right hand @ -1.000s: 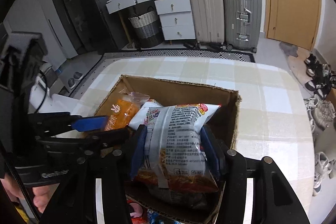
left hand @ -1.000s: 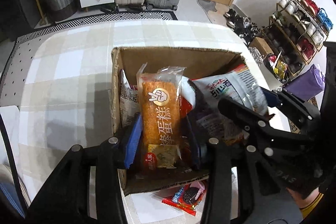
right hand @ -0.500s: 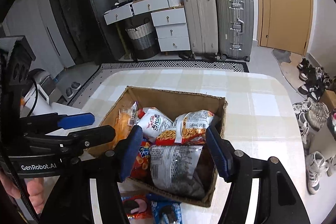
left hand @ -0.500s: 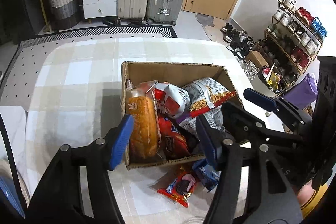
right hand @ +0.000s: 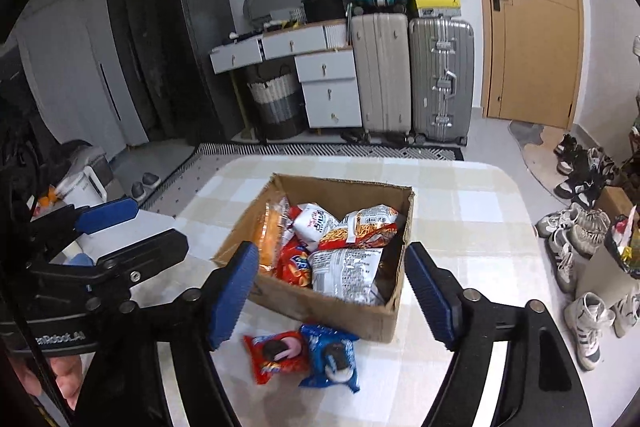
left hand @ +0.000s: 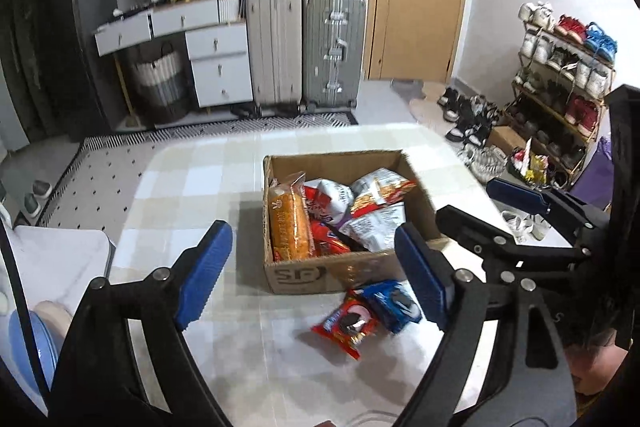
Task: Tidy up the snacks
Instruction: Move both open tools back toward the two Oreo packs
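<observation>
An open cardboard box [left hand: 304,277] [right hand: 332,311] stands on the checked table, filled with snack packets. An orange cake packet [left hand: 288,227] [right hand: 272,231] lies along its left side and a silver snack bag [left hand: 380,223] [right hand: 344,271] at its right. A red cookie packet [left hand: 348,327] [right hand: 278,351] and a blue cookie packet [left hand: 394,303] [right hand: 332,357] lie on the table in front of the box. My left gripper [left hand: 312,229] and right gripper [right hand: 332,247] hover above the box's near side. Both pairs of jaws are opening, with nothing held between them.
The checked table [left hand: 192,187] runs left of and behind the box. A white seat [left hand: 52,259] stands at the left edge. Suitcases [right hand: 440,79], drawers [right hand: 328,87] and a laundry basket [right hand: 276,99] stand beyond the table. A shoe rack [left hand: 560,83] stands at the right.
The left gripper let go of the orange cake packet and the right one let go of the silver bag, both now in the box. Both opened wider and drew back and upward.
</observation>
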The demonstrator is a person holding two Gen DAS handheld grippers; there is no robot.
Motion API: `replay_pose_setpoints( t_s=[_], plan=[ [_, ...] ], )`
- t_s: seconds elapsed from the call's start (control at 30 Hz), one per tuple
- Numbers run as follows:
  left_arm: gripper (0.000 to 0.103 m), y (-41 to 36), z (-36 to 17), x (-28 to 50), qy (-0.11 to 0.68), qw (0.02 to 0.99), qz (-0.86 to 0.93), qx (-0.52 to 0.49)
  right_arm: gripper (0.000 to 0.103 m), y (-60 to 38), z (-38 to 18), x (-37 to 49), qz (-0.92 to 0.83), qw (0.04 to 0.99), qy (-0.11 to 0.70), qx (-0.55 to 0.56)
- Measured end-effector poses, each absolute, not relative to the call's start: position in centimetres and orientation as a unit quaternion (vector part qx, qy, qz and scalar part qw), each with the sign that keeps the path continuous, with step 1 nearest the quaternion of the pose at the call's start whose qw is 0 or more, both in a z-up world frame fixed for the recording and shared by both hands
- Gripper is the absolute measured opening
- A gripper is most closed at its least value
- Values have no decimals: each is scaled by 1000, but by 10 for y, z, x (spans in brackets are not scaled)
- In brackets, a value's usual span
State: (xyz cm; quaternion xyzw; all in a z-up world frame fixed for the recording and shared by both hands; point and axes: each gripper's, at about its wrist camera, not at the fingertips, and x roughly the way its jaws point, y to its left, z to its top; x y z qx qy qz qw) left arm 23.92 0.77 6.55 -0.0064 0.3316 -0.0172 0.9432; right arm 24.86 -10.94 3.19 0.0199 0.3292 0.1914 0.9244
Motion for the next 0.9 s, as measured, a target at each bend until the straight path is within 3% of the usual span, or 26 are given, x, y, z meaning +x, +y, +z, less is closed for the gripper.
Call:
replay_pose_setpoints(
  t_s=[0.13, 0.23, 0.9],
  plan=[
    [90, 0, 88, 194, 306, 952, -17, -2, 87, -121, 49, 217, 192, 931, 307, 33],
    [103, -3, 101, 165, 288, 958, -14, -1, 94, -128, 58, 188, 187, 937, 292, 37],
    [103, -15, 113, -32, 241, 970, -9, -5, 101, -136, 63, 32, 236, 940, 240, 54]
  ],
)
